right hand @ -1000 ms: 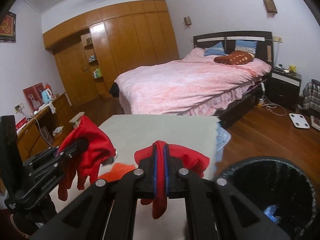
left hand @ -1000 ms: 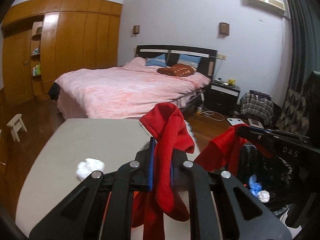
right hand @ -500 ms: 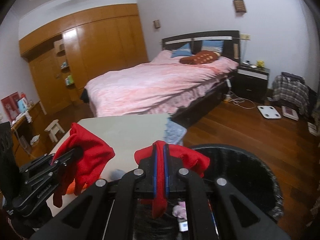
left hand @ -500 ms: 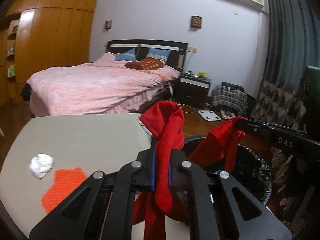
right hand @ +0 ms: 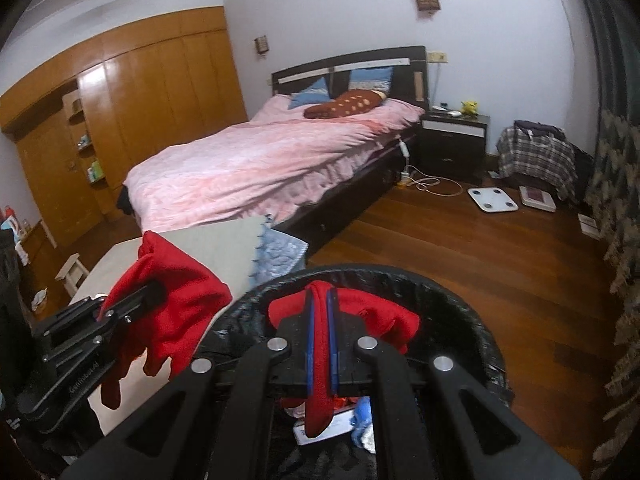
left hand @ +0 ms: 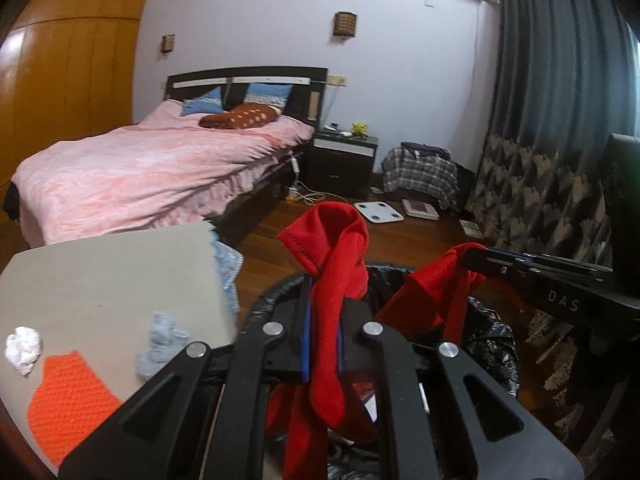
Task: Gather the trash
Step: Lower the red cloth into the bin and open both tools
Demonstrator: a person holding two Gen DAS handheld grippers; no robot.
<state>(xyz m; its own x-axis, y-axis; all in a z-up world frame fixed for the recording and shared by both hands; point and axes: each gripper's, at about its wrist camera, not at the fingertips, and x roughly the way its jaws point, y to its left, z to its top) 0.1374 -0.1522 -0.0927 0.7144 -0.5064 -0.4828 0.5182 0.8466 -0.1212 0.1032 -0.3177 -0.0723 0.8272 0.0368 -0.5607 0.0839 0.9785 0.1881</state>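
My left gripper [left hand: 322, 320] is shut on a red glove [left hand: 340, 256] that drapes over its fingers and hangs down over the black bag-lined bin [left hand: 494, 340]. From the right wrist view the same left gripper [right hand: 154, 292] shows at the left, at the bin's edge. My right gripper [right hand: 321, 320] is shut on a second red glove [right hand: 384, 320], directly above the bin's opening [right hand: 460, 292]. It also reaches in from the right [left hand: 468, 254] in the left wrist view. Scraps lie inside the bin, among them a blue item [right hand: 362, 428].
A grey table [left hand: 100, 276] stands left of the bin. On it lie a white paper ball [left hand: 22, 350], an orange mat [left hand: 68, 396] and a pale blue wad [left hand: 160, 344]. A pink bed [right hand: 260, 168], a nightstand [right hand: 454, 144] and wooden floor lie beyond.
Both grippers have swung right from over the table to over the bin, each still shut on its red glove. The table has slid to the left of both views.
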